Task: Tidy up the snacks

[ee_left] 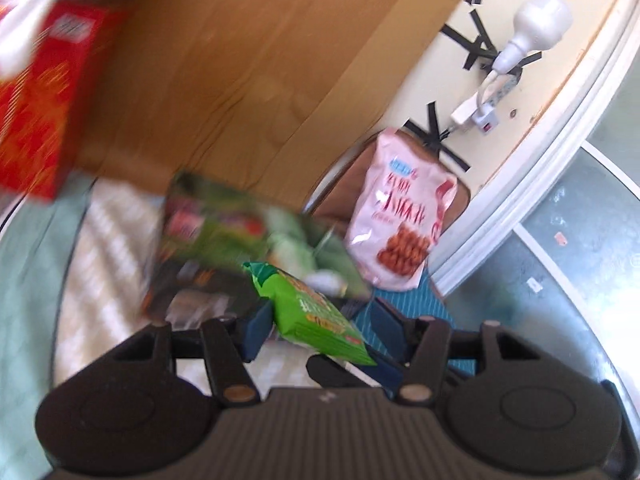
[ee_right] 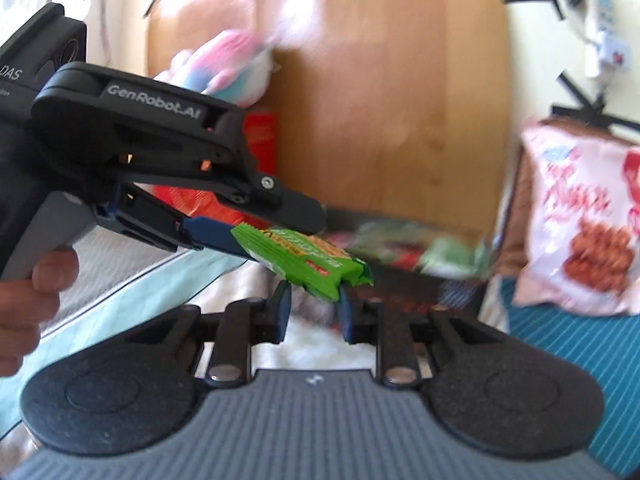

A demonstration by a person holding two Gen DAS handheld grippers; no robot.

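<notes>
A small green snack packet (ee_left: 316,312) is clamped between my left gripper's (ee_left: 320,328) blue fingers. In the right wrist view the same packet (ee_right: 304,256) hangs from the left gripper (ee_right: 224,236), which comes in from the left. My right gripper (ee_right: 314,312) sits just under the packet's lower end with its jaws a little apart and nothing between them. A pink snack bag (ee_left: 400,216) leans upright at the right; it also shows in the right wrist view (ee_right: 584,216). A blurred green bag (ee_left: 240,224) lies behind the packet. A red box (ee_left: 44,112) stands at the left.
A wooden board (ee_left: 248,72) stands behind the snacks. A cream wall (ee_left: 532,92) carries a taped power strip and white plug (ee_left: 532,32). A teal striped cloth (ee_right: 568,360) lies below the pink bag. A pink and blue bag (ee_right: 228,68) is blurred at the back.
</notes>
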